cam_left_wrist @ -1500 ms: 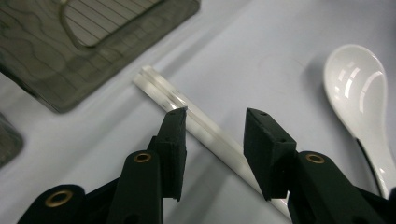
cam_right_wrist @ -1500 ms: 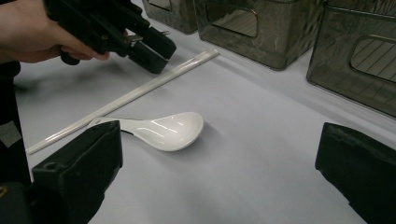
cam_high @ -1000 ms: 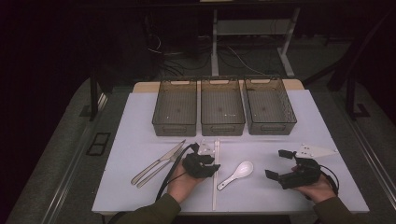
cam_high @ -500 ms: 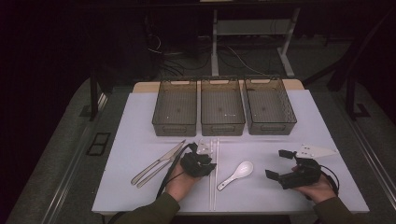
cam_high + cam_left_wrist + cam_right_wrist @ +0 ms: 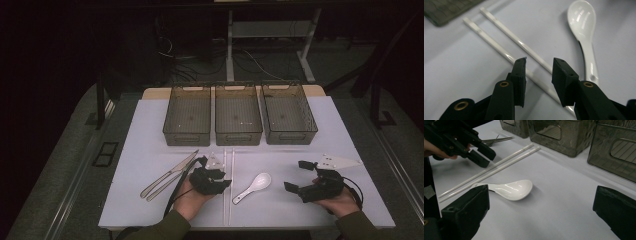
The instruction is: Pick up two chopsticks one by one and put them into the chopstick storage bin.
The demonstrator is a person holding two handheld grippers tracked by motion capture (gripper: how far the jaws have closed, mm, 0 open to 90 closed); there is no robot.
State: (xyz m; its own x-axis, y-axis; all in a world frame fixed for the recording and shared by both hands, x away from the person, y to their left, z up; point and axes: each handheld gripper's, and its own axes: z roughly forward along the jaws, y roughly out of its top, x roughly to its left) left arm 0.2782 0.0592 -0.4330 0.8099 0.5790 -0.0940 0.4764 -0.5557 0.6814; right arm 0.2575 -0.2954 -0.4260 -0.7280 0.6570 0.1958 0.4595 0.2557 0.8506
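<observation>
Two white chopsticks (image 5: 499, 47) lie side by side on the white mat (image 5: 150, 140), running toward me. My left gripper (image 5: 539, 62) hovers low over them with both sticks passing under the gap between its jaws. The pads do not press on them, and the jaws have just been opening. From above, my left gripper (image 5: 225, 179) sits just left of the chopsticks (image 5: 233, 160). A white ceramic spoon (image 5: 255, 186) lies to their right. My right gripper (image 5: 296, 175) rests at the right, open wide and holding nothing, facing the spoon (image 5: 511, 188).
Three empty dark mesh bins (image 5: 238, 114) stand in a row at the back of the mat. A metal knife and fork (image 5: 167, 175) lie left of the left hand. Bare mat stretches between the spoon and the bins.
The left gripper has shifted very slightly over the chopsticks. The right gripper, spoon and cutlery have stayed where they were.
</observation>
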